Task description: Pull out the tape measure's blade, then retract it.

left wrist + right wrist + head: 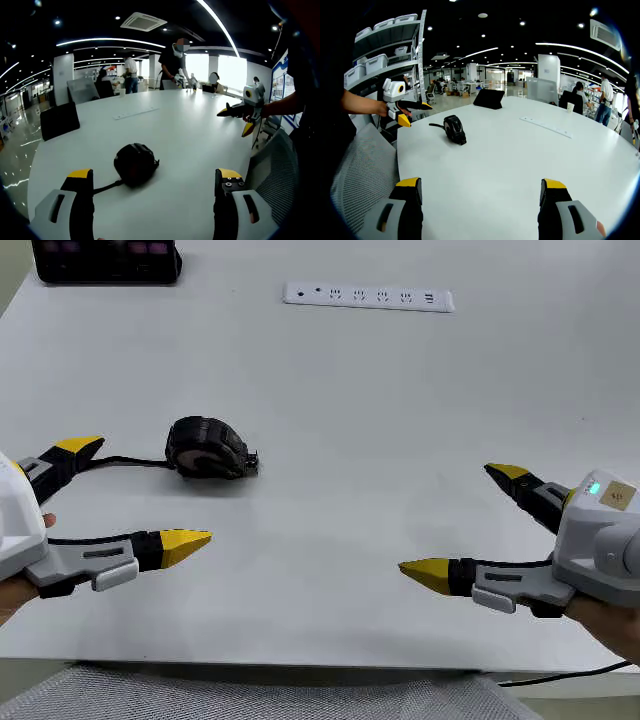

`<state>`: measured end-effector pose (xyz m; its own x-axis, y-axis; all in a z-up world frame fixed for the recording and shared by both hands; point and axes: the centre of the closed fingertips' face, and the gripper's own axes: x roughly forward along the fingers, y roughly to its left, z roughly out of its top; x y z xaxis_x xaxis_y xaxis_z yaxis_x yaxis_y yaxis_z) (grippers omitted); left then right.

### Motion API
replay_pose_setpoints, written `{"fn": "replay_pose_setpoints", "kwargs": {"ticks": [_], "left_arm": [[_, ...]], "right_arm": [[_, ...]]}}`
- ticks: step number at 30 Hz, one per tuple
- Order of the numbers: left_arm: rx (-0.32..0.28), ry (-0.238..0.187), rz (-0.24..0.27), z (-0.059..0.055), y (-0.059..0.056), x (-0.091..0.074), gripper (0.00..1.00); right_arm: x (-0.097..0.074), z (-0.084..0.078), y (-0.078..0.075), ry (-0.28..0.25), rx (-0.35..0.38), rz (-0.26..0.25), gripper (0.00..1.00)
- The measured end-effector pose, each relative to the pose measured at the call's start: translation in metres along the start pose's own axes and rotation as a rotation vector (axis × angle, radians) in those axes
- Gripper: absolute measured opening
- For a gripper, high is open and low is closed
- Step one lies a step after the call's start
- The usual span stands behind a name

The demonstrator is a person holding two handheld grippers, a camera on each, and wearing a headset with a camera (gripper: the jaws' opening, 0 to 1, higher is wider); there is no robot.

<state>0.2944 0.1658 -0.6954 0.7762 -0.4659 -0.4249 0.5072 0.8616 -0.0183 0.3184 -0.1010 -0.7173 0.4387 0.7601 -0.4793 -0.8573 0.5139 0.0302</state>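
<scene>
A: Gripping where? The tape measure sits on the table, near the left gripper.
B: The case looks rigid, probably slick: pinch its flat sides. Jaws of left and right gripper gape empty.

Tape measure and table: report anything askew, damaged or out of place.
Nothing stands out. The tape measure sits intact on the table, blade in, cord trailing left. The left claw and right claw are open, clear of it. The power strip lies flat.

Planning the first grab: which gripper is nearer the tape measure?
The left gripper: the tape measure lies just ahead of its open jaws, well away from the right gripper.
</scene>
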Motion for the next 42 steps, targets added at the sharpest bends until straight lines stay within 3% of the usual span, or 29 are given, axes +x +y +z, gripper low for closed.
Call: {"fn": "replay_pose_setpoints", "kwargs": {"ticks": [21, 42], "left_arm": [[-0.006, 0.001, -0.010, 0.000, -0.001, 0.000, 0.99], [0.018, 0.021, -0.035, 0.000, 0.008, 0.008, 0.99]], "right_arm": [[-0.001, -0.003, 0.000, 0.015, 0.006, 0.002, 0.99], [0.011, -0.002, -0.009, 0.024, -0.019, 0.028, 0.99]]}}
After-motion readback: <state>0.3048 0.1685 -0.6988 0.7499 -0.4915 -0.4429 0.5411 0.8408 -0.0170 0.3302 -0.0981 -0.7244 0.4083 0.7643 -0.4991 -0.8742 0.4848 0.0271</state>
